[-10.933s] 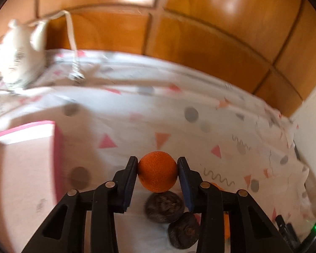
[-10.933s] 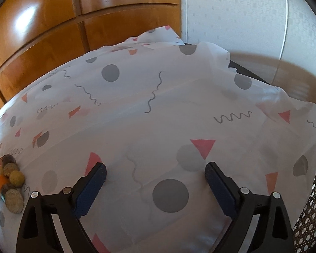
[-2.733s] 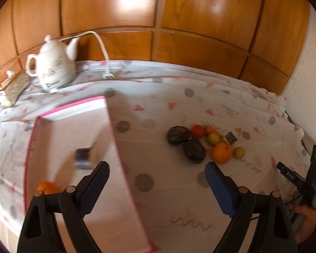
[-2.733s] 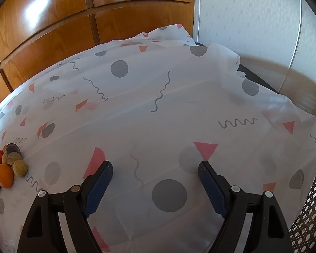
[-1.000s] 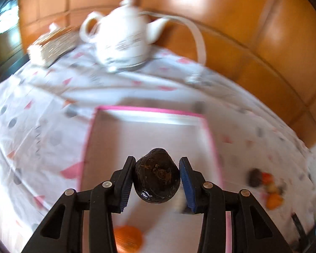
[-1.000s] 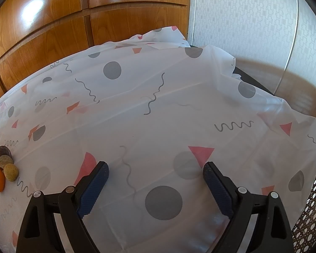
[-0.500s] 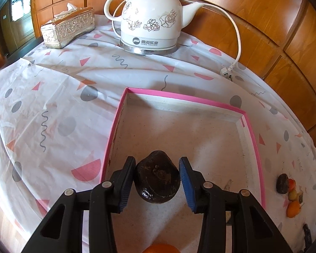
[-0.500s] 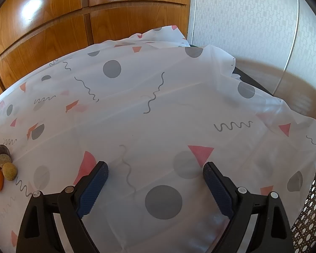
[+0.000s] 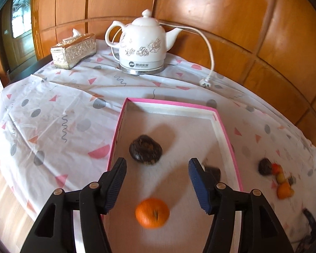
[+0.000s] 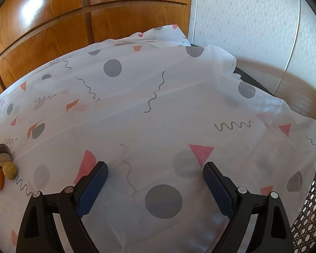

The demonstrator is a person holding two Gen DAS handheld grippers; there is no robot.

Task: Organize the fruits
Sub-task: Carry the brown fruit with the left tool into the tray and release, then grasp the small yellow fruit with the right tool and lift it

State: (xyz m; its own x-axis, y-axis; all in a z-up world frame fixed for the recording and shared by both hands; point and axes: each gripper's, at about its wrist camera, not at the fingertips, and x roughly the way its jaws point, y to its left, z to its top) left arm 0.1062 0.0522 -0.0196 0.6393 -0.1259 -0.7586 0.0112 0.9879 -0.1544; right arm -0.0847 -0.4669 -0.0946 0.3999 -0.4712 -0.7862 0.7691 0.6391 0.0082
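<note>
Backdrop: wood panelling is running behind a worktop covered in a white cloth printed with dots, triangles and squiggles; a white kettle and a tissue box are standing at the far edge.
Tray: a pink-rimmed tray is lying on the cloth in front of the kettle.
Left claw: the left claw is hanging over the near part of the tray with its jaws opening; nothing is sitting between the pads.
Dark fruit: a dark fruit is resting on the tray floor just beyond the claw, brown-black, rounded, with a wrinkled, dull skin.
Orange: an orange is lying nearer the camera in the tray, bright, slightly blurred, stalk end showing.
Third item: something dark is sitting partly hidden behind the right finger; cannot tell what it is.
Remaining pile: a small pile of fruit is waiting on the cloth, well apart from the tray to the right.
Right claw: the right claw is hovering wide and empty over bare cloth, the pile at its far left.
Handling: these fruits are probably light and round, so likely rolling; gripping across the widest middle with gentle pressure seems safest, as soft skins may be bruising.
</note>
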